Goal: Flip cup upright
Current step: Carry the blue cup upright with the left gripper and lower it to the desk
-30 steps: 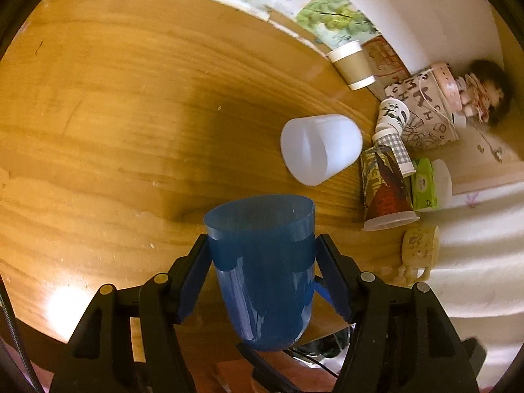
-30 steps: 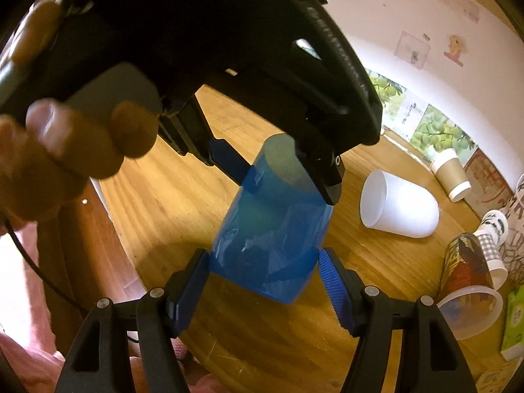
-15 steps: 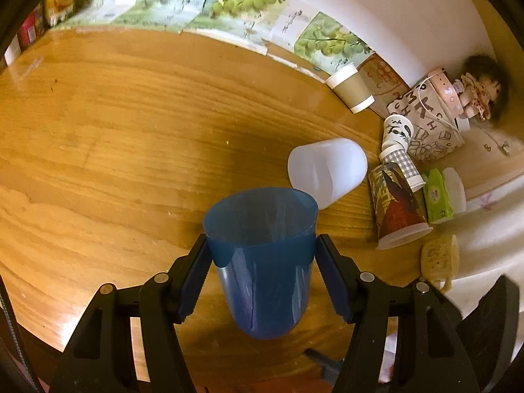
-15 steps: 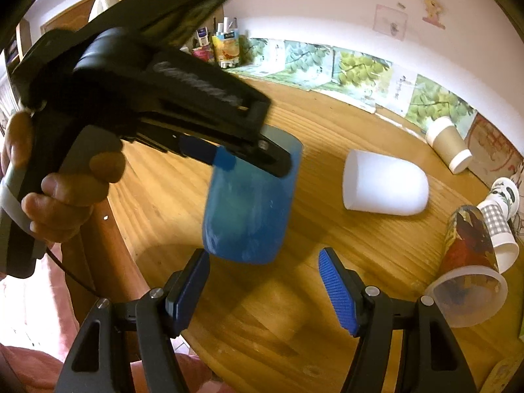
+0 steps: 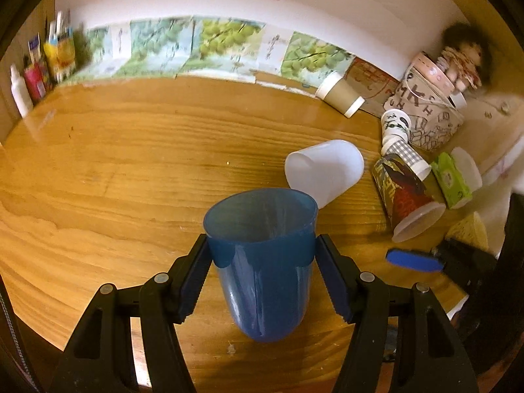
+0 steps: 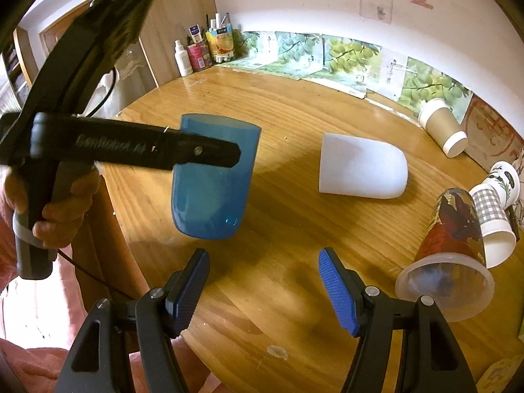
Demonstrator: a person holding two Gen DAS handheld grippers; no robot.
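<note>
My left gripper (image 5: 262,263) is shut on a translucent blue cup (image 5: 263,262), gripping it near the rim. The cup is upright, mouth up, held above the wooden table (image 5: 114,163). In the right wrist view the blue cup (image 6: 213,180) hangs in the left gripper (image 6: 209,154) near the table's left edge. My right gripper (image 6: 263,290) is open and empty, below and to the right of the cup. One of its fingers (image 5: 412,260) shows in the left wrist view.
A white cup (image 6: 363,170) lies on its side at mid table. A brown paper cup (image 6: 442,127), a patterned clear-rimmed cup (image 6: 452,249) and stacked cups (image 6: 494,206) lie on the right. Bottles (image 6: 196,55) stand at the back left by the wall.
My left gripper has turned the blue cup from tilted to upright. My right gripper has let go of it, opened and drawn back.
</note>
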